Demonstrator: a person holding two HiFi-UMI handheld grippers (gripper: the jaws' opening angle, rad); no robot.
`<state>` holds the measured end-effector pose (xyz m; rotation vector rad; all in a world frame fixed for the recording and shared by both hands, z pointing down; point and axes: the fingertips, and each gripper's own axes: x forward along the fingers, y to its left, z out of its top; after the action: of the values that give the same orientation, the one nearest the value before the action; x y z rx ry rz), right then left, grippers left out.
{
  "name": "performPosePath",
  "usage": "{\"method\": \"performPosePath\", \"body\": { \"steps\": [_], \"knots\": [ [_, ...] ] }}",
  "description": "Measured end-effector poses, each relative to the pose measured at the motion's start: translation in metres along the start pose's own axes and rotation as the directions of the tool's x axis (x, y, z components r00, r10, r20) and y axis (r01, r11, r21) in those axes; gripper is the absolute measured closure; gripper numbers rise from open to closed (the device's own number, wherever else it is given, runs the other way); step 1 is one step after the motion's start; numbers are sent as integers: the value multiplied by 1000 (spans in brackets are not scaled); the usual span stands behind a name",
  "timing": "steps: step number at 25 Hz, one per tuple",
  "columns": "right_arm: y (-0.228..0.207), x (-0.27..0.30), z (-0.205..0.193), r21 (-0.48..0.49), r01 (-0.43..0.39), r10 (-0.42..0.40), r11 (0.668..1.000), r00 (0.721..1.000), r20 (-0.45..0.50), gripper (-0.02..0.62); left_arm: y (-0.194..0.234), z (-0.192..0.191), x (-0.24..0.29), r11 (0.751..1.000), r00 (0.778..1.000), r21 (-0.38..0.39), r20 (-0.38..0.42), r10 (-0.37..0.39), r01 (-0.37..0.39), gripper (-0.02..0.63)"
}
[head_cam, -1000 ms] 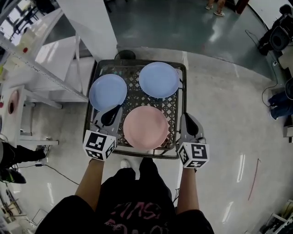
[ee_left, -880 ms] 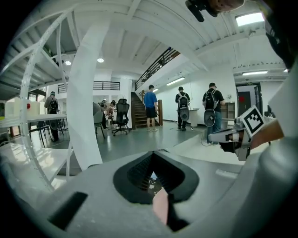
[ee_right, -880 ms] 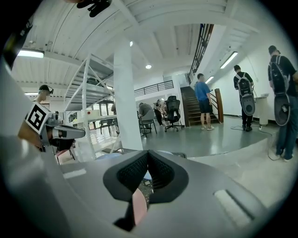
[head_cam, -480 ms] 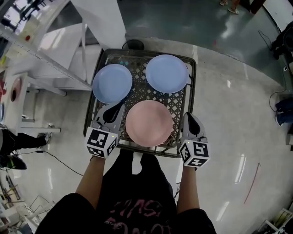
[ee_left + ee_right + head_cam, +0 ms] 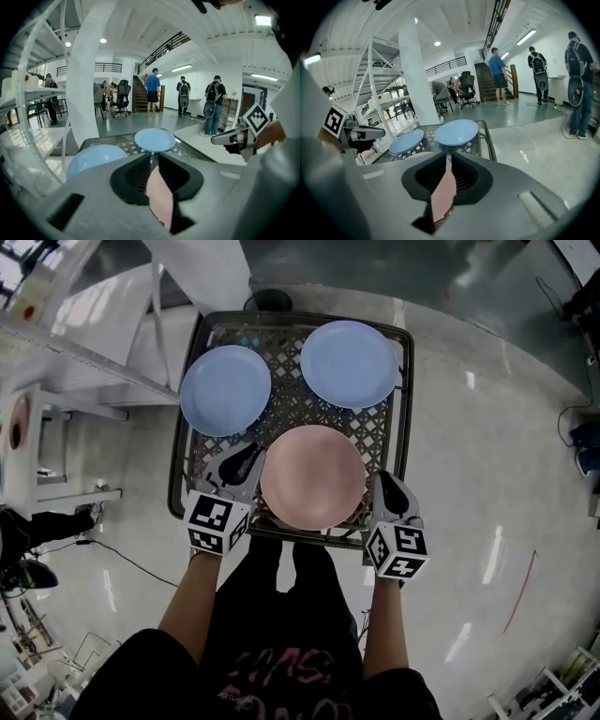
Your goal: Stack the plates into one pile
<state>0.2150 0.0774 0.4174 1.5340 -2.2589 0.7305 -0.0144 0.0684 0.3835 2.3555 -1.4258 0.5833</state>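
Table first: the metal lattice table (image 5: 286, 407) fills the middle of the head view, and three plates lie flat on it, none on top of another. The pink plate (image 5: 312, 476) sits nearest me at the front edge. The left blue plate (image 5: 225, 390) and the right blue plate (image 5: 349, 363) lie behind it, close to it but with lattice showing between. So I judge that no pile is begun and I am on the approach to the first pick-up.

My left gripper (image 5: 247, 456) is just beside the pink plate's left rim and my right gripper (image 5: 385, 481) is just beside its right rim. Both sets of jaws have just been opening and stand a narrow slit apart, gripping nothing. Pink shows through each slit. I take that for the plate lying beyond and below the jaws, not between the pads, though the slit is too narrow to be sure.

Next, I reckon, the jaws must part wider and a wrist must roll, so the pads can take the flat rim from above and below.

Only the head view gives the layout of the plates. Only the gripper views show the slits, the opposite gripper across the pink plate, and people (image 5: 152, 89) standing in the hall beyond.
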Motion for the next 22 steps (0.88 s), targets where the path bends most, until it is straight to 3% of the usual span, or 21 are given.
{"method": "performPosePath", "body": {
  "steps": [4,9,12,22],
  "knots": [
    [-6,12,-27,21,29,-28,999,996,-81,523,3,-31,17,999,996,-29,-79,-31,29,499],
    [-13,26,-71,83,70,-49,994,972,-231,400,5,-75,35,995,975,-82,-206,-80,64,379],
    [-16,28,-92,100,94,-63,990,958,-278,399,9,-93,40,995,967,-86,-247,-66,46,374],
    [-13,40,-126,83,105,-66,991,923,-378,379,5,-137,55,993,924,-79,-365,-115,93,387]
  ]
}}
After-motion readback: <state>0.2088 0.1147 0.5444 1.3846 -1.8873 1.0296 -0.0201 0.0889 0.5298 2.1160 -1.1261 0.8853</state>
